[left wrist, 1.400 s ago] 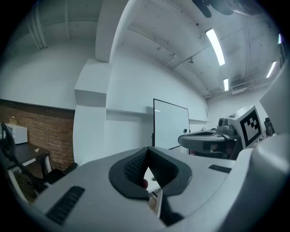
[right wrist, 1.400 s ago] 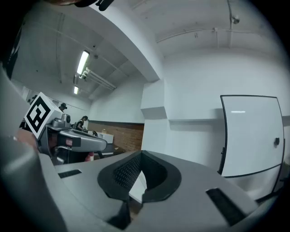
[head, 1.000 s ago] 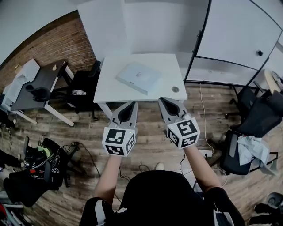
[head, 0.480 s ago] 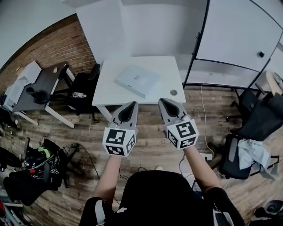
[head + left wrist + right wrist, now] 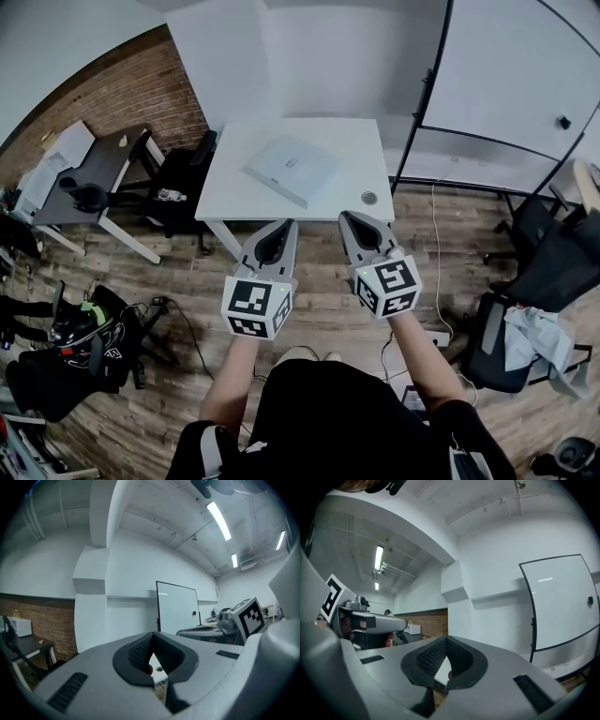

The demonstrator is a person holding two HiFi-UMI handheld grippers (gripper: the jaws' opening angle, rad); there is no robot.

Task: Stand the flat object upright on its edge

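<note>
White laminate tops the square table [image 5: 234, 192] where the task's thing waits: a pale grey, flat rectangular object [image 5: 292, 169], lying on its broad face at a slant about mid-table, with no edge raised. Nothing touches it. The left gripper [image 5: 282, 227] and the right gripper [image 5: 348, 218] are held side by side on the near side of the table, over the wooden plank floor [image 5: 319, 309], with their tips just at the table's near edge and well apart from the flat rectangular object. The left gripper view shows the left gripper [image 5: 152, 637] clenched, pads meeting with nothing between them, and the right gripper view shows the same of the right gripper [image 5: 446, 639]. The step in hand looks like the approach, so the standing-up is not yet begun. The next move probably calls for reaching farther over the table and parting at least one pair of jaws. One long edge would be taken or tipped up, the other gripper bracing the opposite side so it does not slide. No bowl, tray or bin stands on the table. A small round metal fitting [image 5: 368, 198] sits in its near right corner. Whether the flat object is itself a closed box I cannot tell.
</note>
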